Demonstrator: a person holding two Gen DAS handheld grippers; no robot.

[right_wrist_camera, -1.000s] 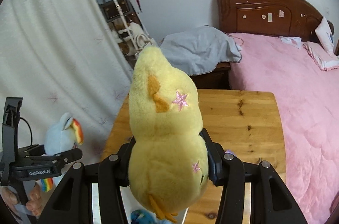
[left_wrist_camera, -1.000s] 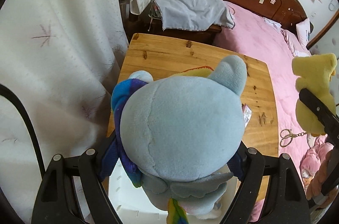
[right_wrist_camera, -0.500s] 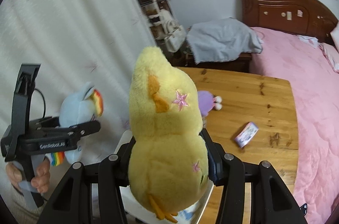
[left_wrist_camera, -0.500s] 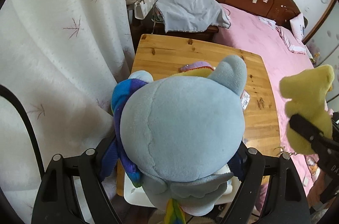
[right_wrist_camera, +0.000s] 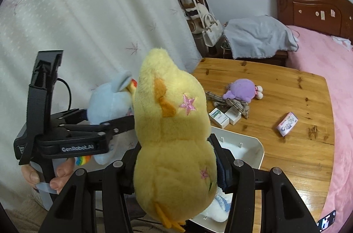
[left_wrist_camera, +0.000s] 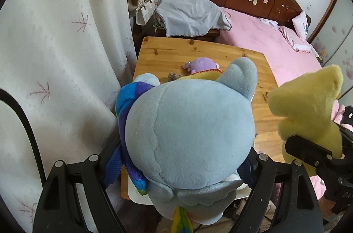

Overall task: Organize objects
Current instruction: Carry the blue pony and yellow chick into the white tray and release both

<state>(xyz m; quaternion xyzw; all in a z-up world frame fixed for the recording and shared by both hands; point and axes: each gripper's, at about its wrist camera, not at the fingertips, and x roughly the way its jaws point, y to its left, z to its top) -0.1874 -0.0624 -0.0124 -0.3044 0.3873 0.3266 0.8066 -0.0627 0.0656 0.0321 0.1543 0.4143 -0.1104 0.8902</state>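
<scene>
My left gripper (left_wrist_camera: 183,158) is shut on a light blue plush pony (left_wrist_camera: 189,129) with a rainbow mane, held above the near left edge of the wooden table (left_wrist_camera: 198,52). My right gripper (right_wrist_camera: 176,164) is shut on a yellow plush chick (right_wrist_camera: 174,133) with pink stars, held above a white tray (right_wrist_camera: 249,144) at the table's near edge. The chick (left_wrist_camera: 308,105) also shows at the right of the left wrist view. The left gripper with the pony (right_wrist_camera: 110,103) shows at the left of the right wrist view.
On the table lie a purple plush (right_wrist_camera: 240,89), a plaid cloth (right_wrist_camera: 233,103), two small white boxes (right_wrist_camera: 225,117) and a tissue pack (right_wrist_camera: 286,123). A white curtain (right_wrist_camera: 88,23) hangs on the left. A pink bed (left_wrist_camera: 275,45) is on the right, a grey-covered nightstand (left_wrist_camera: 192,17) behind.
Both grippers have pulled back and up from the table with their toys. More of the table shows, with the purple plush, the boxes and the tray. The chick came closer to the pony.
</scene>
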